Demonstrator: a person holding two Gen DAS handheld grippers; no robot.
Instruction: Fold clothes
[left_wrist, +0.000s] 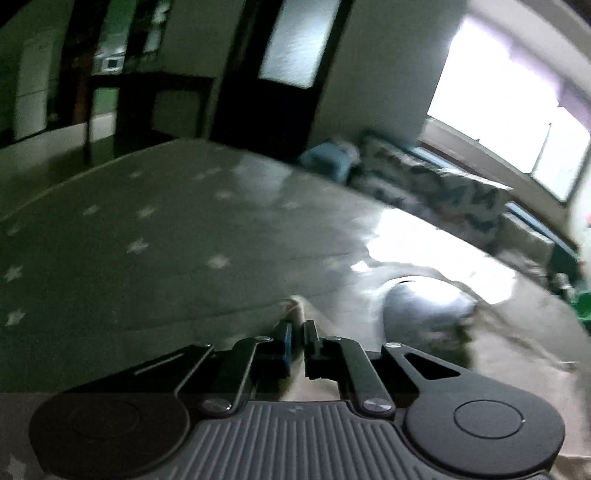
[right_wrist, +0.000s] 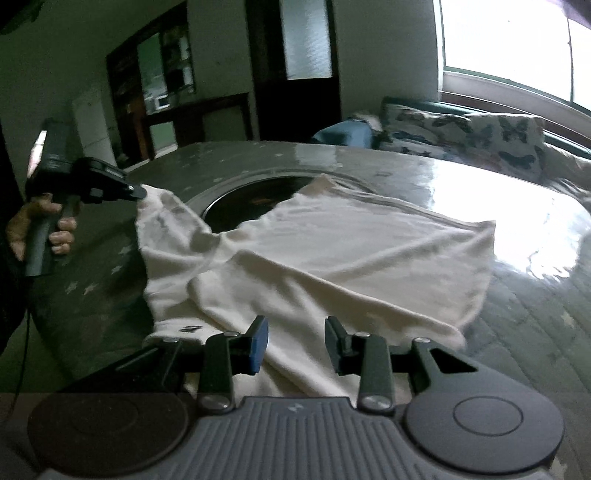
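Your left claw (right_wrist: 142, 192), at mid-left of the frame, pinches a corner of the white garment (right_wrist: 314, 258). Your right claw (right_wrist: 295, 341) gapes apart over its near edge. Garment sprawls across the star-print surface (right_wrist: 535, 332).

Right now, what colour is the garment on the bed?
Cream-white, plain; the garment shows best in the right wrist view.
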